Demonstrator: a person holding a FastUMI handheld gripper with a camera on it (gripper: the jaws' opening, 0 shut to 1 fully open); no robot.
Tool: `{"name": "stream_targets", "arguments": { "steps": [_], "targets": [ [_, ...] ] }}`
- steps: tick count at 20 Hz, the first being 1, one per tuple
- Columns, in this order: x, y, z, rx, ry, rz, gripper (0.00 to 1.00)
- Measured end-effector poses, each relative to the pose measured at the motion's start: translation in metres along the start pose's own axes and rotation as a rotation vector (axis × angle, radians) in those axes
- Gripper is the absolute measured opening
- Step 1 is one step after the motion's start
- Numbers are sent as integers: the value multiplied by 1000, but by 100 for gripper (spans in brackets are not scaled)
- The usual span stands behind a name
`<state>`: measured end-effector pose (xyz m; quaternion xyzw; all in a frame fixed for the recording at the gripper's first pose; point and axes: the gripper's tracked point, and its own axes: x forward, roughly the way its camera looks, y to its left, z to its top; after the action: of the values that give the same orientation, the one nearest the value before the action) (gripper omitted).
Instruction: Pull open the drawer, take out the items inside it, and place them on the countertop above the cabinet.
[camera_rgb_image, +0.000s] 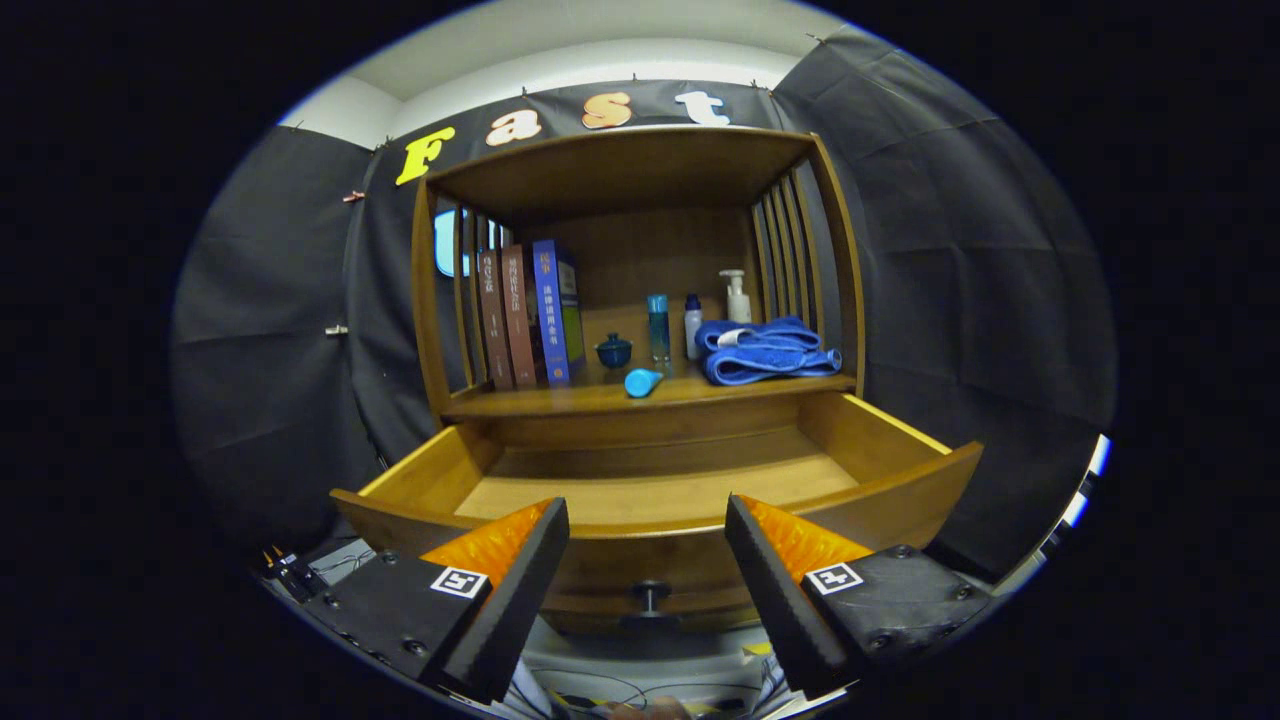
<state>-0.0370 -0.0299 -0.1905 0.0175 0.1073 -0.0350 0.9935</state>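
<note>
One big brown wooden cabinet (640, 300) fills what I see ahead, its slatted sides framing the countertop shelf (560, 398) above the drawer. Below it the wide curved-front wooden drawer (650, 480) stands pulled well out toward me, and the part of its floor I can see is bare — I make out no item in it, though the front corners hide behind the rim and my own fingers.

On the countertop a folded blue towel (765, 352) lies to the right, three upright books (525, 315) lean to the left, and a white pump bottle (737, 296) stands behind the towel. Between them sit a tall teal bottle (657, 325), a small white bottle with a dark cap (692, 325) and a little dark-blue lidded pot (613, 350). A light-blue cylinder (642, 381) lies on its side near the shelf's front edge, just above the drawer.

My gripper (648, 545) hangs in front of the drawer face, fingers wide apart and holding nothing, the small dark round drawer knob (651, 596) showing low between them.

I judge the opening and the emptying to be done, or nearly so: the cylinder on the edge looks like something from the drawer, though I cannot be sure. Next I would tip forward to check the hidden front of the drawer — and only reach in if something lies there.
</note>
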Motion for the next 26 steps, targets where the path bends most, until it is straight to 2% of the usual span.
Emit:
{"name": "stream_targets", "arguments": {
  "steps": [2,6,11,26],
  "targets": [
    [5,-4,-13,1,53,-21,100],
    [4,0,-5,-46,18,-25,100],
    [28,0,0,-35,24,-24,99],
    [160,4,28,-25,48,-26,100]
  ]
}}
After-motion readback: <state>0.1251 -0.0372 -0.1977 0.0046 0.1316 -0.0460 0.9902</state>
